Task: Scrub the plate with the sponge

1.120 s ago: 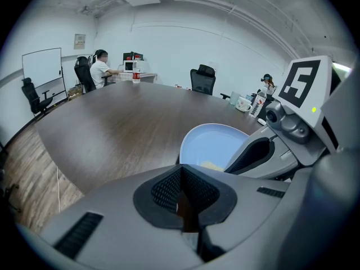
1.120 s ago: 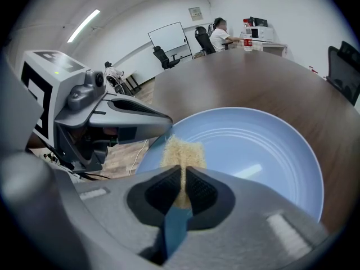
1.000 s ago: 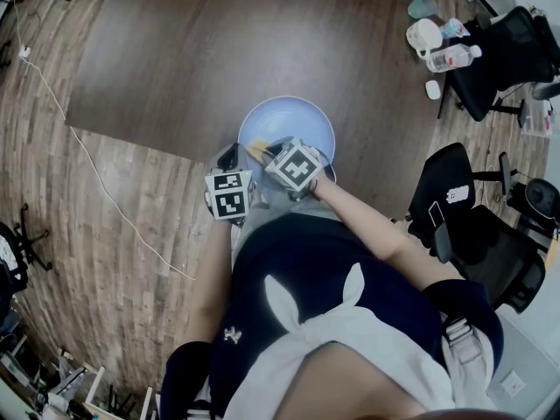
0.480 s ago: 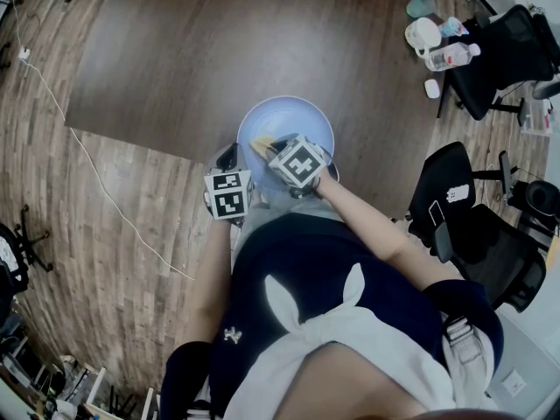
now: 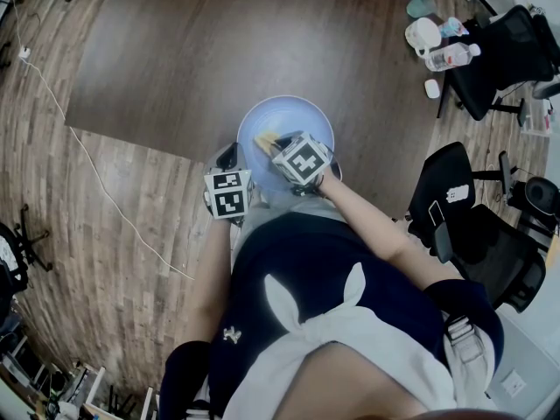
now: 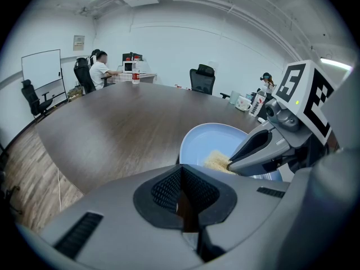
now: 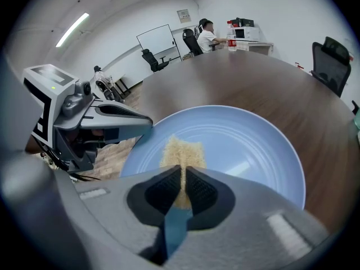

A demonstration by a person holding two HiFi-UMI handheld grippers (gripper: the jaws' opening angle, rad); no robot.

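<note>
1. Plate point(image 5: 297, 116): pale blue and round, on the dark wood table point(image 5: 219, 51), hard against the table edge at 6 o'clock, next to the person's body.
2. Contents: one yellow sponge point(image 7: 181, 151), lying flat on the plate's floor between centre and the 8 o'clock rim. A pale glare streak shows on the glaze toward 4 o'clock.
3. Right gripper point(image 7: 183, 187): clenched on the near end of the sponge. A blue backing layer shows between the pads, and the yellow face lies on the plate.
4. Left gripper point(image 6: 183, 193): pads drawn together, leaving only a thin dark slit. The tips sit at the plate's 8 o'clock rim. Whether the rim is nipped between them cannot be told.
5. Edges: plank floor point(image 5: 105, 234) shows just beside the plate's rim at 8 o'clock in the right gripper view.
6. Room: bare tabletop runs from the plate toward 9, 12 and 2 o'clock.
7. A water bottle point(image 5: 451, 57) and a white mug point(image 5: 423, 35) stand well apart, out at 2 o'clock. Black office chairs point(image 5: 455, 199) stand at 3 to 4 o'clock, off the table.
</note>
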